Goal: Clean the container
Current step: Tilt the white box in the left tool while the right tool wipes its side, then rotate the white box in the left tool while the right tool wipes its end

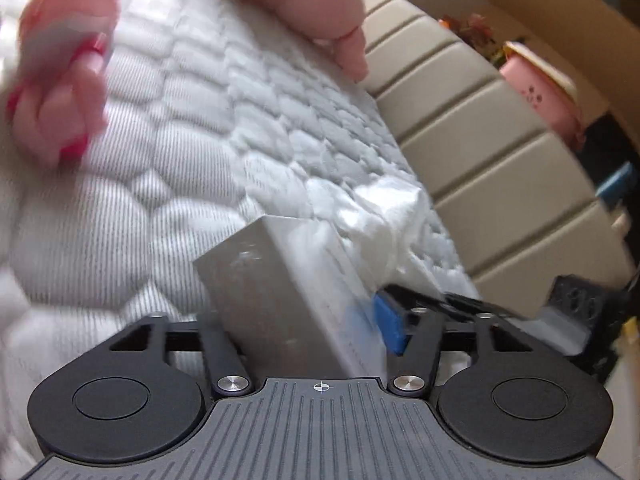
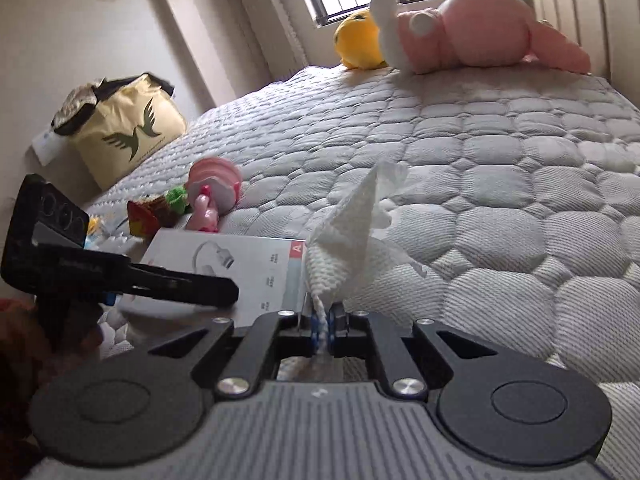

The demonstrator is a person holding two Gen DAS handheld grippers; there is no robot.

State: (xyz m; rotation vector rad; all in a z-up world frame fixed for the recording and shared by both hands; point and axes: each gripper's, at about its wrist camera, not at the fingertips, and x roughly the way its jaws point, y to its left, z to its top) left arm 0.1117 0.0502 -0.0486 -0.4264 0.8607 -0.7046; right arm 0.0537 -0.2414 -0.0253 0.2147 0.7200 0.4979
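Left hand-held gripper (image 1: 320, 312) clamps the box (image 1: 280, 300) steady above the bed (image 2: 500, 200) while right hand-held gripper (image 2: 322, 326) pinches a tissue (image 2: 352, 224) for wiping.

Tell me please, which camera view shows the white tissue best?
The right wrist view. There the white tissue stands sharp and whole, pinched at its lower end by the right gripper. The left wrist view shows only a blurred, crumpled part of the tissue behind the grey box held in the left gripper.
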